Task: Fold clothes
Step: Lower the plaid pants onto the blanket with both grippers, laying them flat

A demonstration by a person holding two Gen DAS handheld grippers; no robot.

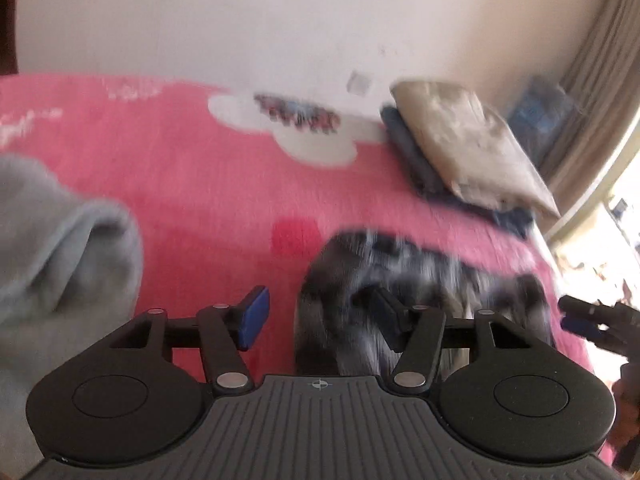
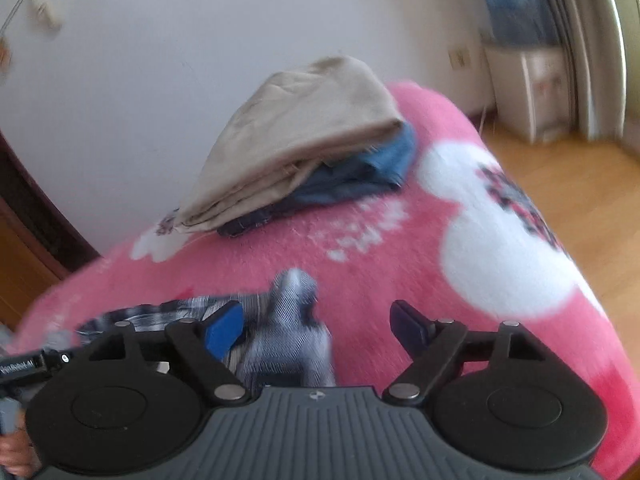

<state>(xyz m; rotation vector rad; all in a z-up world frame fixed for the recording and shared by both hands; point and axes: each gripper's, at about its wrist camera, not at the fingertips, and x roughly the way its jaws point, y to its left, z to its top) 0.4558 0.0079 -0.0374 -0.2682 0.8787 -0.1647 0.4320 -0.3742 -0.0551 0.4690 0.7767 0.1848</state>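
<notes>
pink blanket [image 2: 380, 280], seemingly black-white plaid garment [image 1: 420, 276], beige folded cloth [image 2: 304, 136]

No words can be read. The dark print on the white cloud shape [image 1: 316, 128] of the pink blanket [image 1: 200, 184] is too blurry.

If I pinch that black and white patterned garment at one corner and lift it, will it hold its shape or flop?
The black and white patterned garment would probably flop: it already lies bunched in soft peaks on the pink fleece blanket. It looks thin, so likely light. Expect it to drape and trail rather than slide cleanly, since the blanket looks fuzzy. Both views are blurred, so this is tentative.
</notes>
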